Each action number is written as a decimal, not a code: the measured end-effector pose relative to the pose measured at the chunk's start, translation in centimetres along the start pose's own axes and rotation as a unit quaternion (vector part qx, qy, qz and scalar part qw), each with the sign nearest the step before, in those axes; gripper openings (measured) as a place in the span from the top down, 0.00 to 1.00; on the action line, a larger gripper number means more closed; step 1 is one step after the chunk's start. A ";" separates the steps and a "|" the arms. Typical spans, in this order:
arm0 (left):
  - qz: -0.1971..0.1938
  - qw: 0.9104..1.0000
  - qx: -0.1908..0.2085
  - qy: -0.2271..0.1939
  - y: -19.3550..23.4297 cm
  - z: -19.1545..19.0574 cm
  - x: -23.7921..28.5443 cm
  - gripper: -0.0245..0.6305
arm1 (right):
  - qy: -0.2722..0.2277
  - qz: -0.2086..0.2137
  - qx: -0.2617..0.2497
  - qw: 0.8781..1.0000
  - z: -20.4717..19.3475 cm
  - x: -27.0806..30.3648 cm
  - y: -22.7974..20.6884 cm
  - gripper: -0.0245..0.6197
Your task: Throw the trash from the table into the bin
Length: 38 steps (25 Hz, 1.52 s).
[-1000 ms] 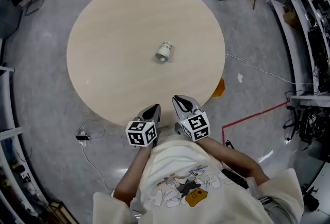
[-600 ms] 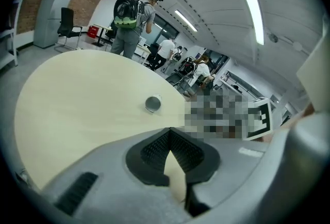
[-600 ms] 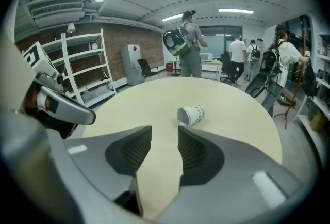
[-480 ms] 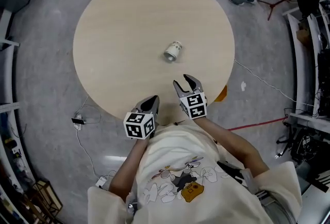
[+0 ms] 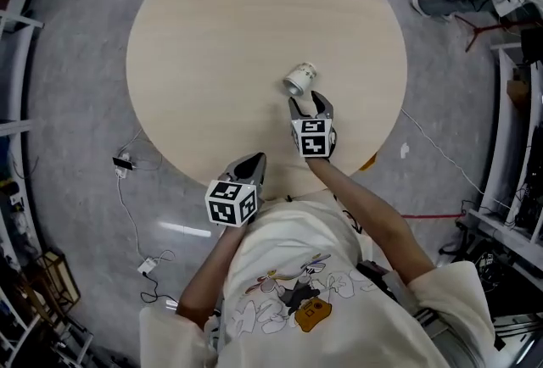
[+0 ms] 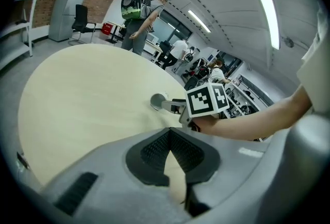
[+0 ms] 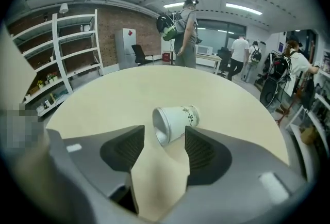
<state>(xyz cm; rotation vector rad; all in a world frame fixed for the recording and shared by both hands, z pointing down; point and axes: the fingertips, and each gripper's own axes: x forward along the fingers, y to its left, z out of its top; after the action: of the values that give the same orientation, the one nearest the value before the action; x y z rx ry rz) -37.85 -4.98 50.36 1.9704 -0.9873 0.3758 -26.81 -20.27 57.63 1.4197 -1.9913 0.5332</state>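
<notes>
Your R gripper (image 5: 310, 100), jaws just opening wide, lines up to straddle the tipped cup (image 5: 299, 79) at its tips, ungripped; L gripper (image 5: 249, 164) parked shut.

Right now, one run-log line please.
target: white paper cup lying on round beige table | right hand-held gripper: open, jaws just opening, cup beyond tips | left hand-held gripper: shut, empty

left gripper (image 6: 169, 134): jaws together, empty | cup (image 6: 157, 100): on its side on table (image 6: 77, 94)
</notes>
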 end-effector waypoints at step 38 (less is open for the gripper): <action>-0.124 0.985 0.106 0.050 -0.3 -0.7 -2.9 0.95 | -0.036 -0.015 0.137 0.990 -5.2 -15.1 7.7 0.92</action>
<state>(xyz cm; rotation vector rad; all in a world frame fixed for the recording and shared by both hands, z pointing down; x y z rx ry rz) -39.39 -2.87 48.87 2.2130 -0.6491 0.4501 -29.38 -3.92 51.18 1.6518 -2.0078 0.7758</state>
